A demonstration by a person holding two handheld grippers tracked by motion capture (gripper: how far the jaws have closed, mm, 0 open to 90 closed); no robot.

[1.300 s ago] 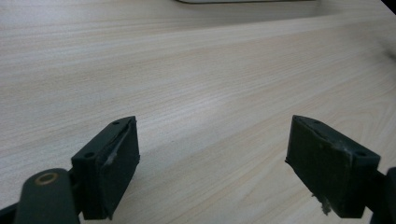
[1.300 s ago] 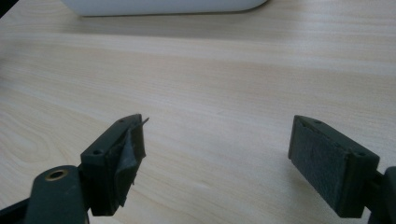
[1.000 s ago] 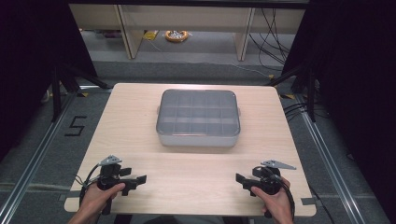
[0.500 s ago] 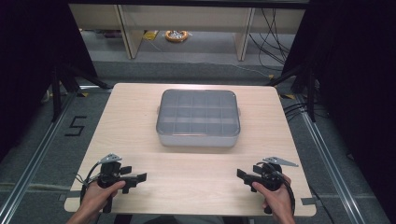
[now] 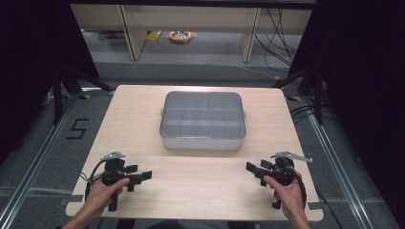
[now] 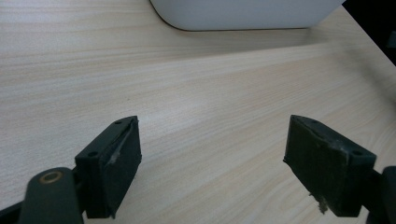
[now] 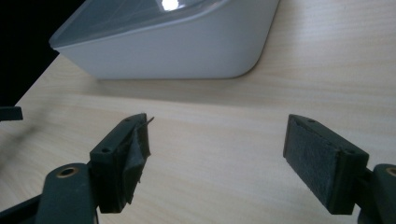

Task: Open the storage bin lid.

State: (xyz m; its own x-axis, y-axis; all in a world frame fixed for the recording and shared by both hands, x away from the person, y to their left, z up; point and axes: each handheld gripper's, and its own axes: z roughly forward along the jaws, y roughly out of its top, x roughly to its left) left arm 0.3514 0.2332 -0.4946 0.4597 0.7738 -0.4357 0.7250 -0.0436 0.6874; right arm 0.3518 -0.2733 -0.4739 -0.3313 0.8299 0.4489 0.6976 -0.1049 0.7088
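My right gripper (image 5: pixel 254 170) has lifted slightly toward the lidded box (image 5: pixel 203 120), jaws just narrowing yet wide and empty; left gripper (image 5: pixel 139 175) open, empty, nearer me

In the left gripper view the organiser box (image 6: pixel 243 14) at 12 o'clock is cut off by the top edge, so just its rounded white lower wall shows. In the right gripper view the box (image 7: pixel 168 42) at 11 o'clock loses its lid and far side past the top edge. From the high view, whatever lies in the box's compartments (image 5: pixel 203 117) is too dim behind the cloudy lid to tell. The yellowish thing (image 5: pixel 180 36) on the floor at 12 o'clock is too small to name. The person's forearms run off the bottom edge at 6 o'clock.
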